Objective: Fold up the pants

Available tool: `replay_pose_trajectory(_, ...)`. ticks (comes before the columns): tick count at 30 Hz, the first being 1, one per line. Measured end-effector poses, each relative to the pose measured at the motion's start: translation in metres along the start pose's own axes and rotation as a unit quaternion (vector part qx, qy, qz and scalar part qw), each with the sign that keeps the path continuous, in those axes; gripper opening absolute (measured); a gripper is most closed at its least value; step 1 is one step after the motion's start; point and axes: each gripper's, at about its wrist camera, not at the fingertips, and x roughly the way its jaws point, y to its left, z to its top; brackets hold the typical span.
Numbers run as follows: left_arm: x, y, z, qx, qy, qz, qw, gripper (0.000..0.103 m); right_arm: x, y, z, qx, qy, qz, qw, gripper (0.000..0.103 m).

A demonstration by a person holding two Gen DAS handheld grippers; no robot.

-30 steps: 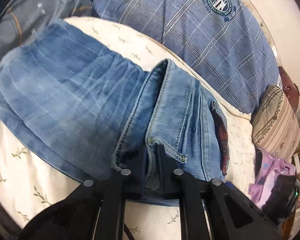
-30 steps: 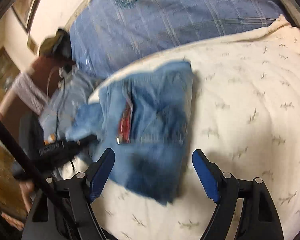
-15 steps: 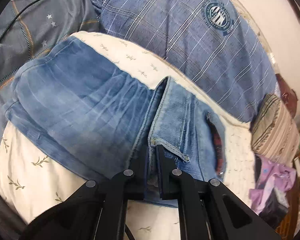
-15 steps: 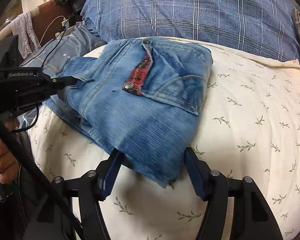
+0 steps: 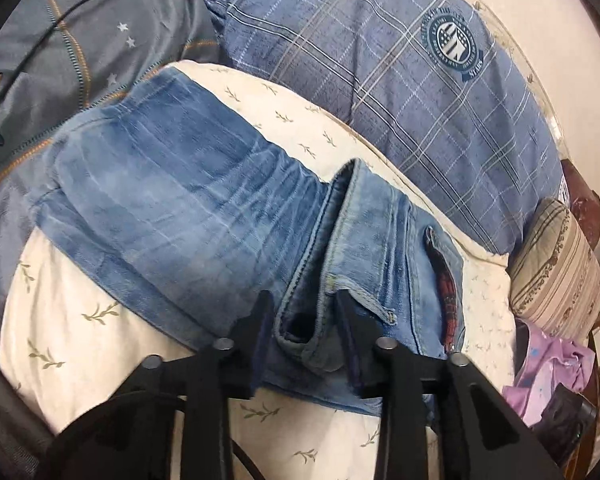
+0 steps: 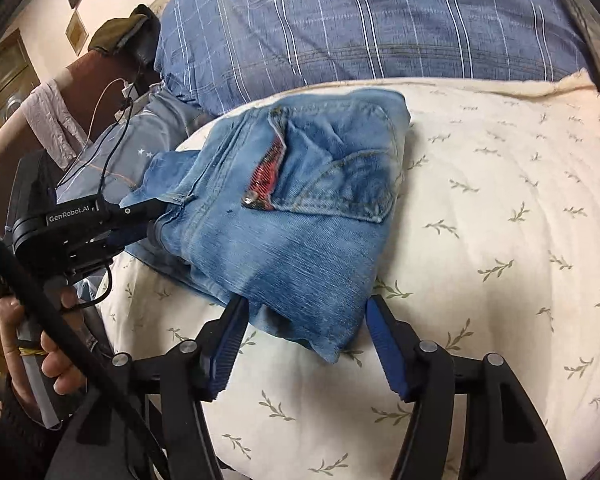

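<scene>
Light blue jeans [image 5: 188,216] lie folded in a bundle on a cream leaf-print cushion [image 5: 60,320]; the waistband, a pocket and a red plaid lining face up. My left gripper [image 5: 306,320] has its jaws parted around a folded waistband edge, which rests loose between them. In the right wrist view the jeans [image 6: 300,232] show the pocket side, and the left gripper [image 6: 148,216] sits at their left edge. My right gripper [image 6: 304,332] is open, its blue-padded fingers [image 6: 384,344] straddling the near corner of the bundle.
A blue plaid pillow [image 5: 400,80] lies behind the cushion. A grey star-print cloth [image 5: 60,48] is at the left, a striped pillow [image 5: 556,268] and purple cloth [image 5: 548,372] at the right. A hand [image 6: 32,344] holds the left gripper; cables [image 6: 112,120] trail nearby.
My left gripper has opened and let go of the waistband fold. My right gripper has stayed open and now straddles the near corner of the jeans.
</scene>
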Motion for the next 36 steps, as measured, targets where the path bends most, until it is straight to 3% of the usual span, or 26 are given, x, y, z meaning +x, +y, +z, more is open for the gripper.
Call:
replay_pose_trajectory(3, 0.004, 0.004, 0.0, -0.007, 0.019, 0.002, 0.9998, 0.043, 0.001, 0.005, 0.0, -0.008, -0.004, -0.019, 1.0, 0.076)
replay_pose_trajectory(6, 0.01, 0.007, 0.002, -0.021, 0.042, -0.019, 0.9987, 0.043, 0.015, 0.004, -0.003, -0.007, 0.016, -0.043, 0.999, 0.076)
replay_pose_trajectory(8, 0.013, 0.008, 0.003, -0.031, 0.055, -0.048, 0.9968, 0.043, 0.023, -0.001, -0.006, 0.008, 0.035, -0.024, 0.999, 0.065)
replay_pose_trajectory(10, 0.016, 0.006, 0.002, -0.023, 0.053, -0.038, 0.9976, 0.041, 0.023, -0.002, -0.004, 0.009, 0.031, -0.02, 0.999, 0.053)
replay_pose_trajectory(12, 0.017, 0.006, 0.002, -0.017, 0.046, -0.024, 0.9985, 0.027, 0.02, -0.003, -0.004, 0.012, 0.026, -0.021, 0.999, 0.045)
replay_pose_trajectory(13, 0.015, 0.005, 0.003, -0.008, 0.04, -0.022, 0.9989, 0.009, 0.02, -0.004, -0.004, 0.015, 0.027, -0.021, 0.999, 0.031)
replay_pose_trajectory(14, 0.014, 0.003, 0.002, -0.002, 0.046, -0.03, 0.9985, 0.006, 0.019, -0.007, -0.004, 0.019, 0.029, -0.027, 0.999, 0.027)
replay_pose_trajectory(17, -0.013, -0.009, -0.001, 0.015, 0.027, -0.044, 0.9985, 0.006, 0.008, -0.011, 0.001, 0.036, 0.025, -0.003, 0.999, 0.019)
replay_pose_trajectory(20, -0.015, -0.008, -0.005, 0.035, 0.011, -0.01, 0.9993, 0.007, -0.003, -0.007, 0.0, 0.029, 0.015, 0.004, 0.999, 0.018)
replay_pose_trajectory(23, 0.015, 0.009, -0.009, 0.009, 0.051, 0.01, 0.9986, 0.009, 0.024, -0.012, -0.01, 0.027, 0.055, -0.012, 0.998, 0.023)
replay_pose_trajectory(25, 0.004, 0.001, -0.008, 0.024, 0.032, 0.006, 0.9992, 0.013, 0.02, -0.017, -0.008, 0.045, 0.046, 0.01, 0.998, 0.029)
replay_pose_trajectory(26, -0.001, -0.003, -0.008, 0.037, 0.023, 0.01, 0.999, 0.018, 0.014, -0.017, -0.005, 0.047, 0.039, 0.016, 0.998, 0.033)
replay_pose_trajectory(28, -0.015, -0.007, -0.007, 0.053, 0.0, 0.022, 0.9983, 0.029, -0.001, -0.017, -0.001, 0.047, 0.018, 0.011, 0.999, 0.05)
replay_pose_trajectory(29, -0.023, -0.005, -0.005, 0.047, -0.012, 0.019, 0.9986, 0.033, -0.01, -0.015, 0.0, 0.042, 0.006, 0.009, 0.999, 0.05)
replay_pose_trajectory(33, -0.044, 0.018, 0.002, -0.021, -0.03, 0.011, 0.9993, 0.043, -0.04, -0.005, -0.001, 0.027, -0.037, 0.004, 0.999, 0.067)
replay_pose_trajectory(36, -0.047, 0.037, 0.006, -0.064, -0.022, 0.033, 0.9971, 0.045, -0.052, -0.001, 0.002, 0.033, -0.054, 0.021, 0.998, 0.068)
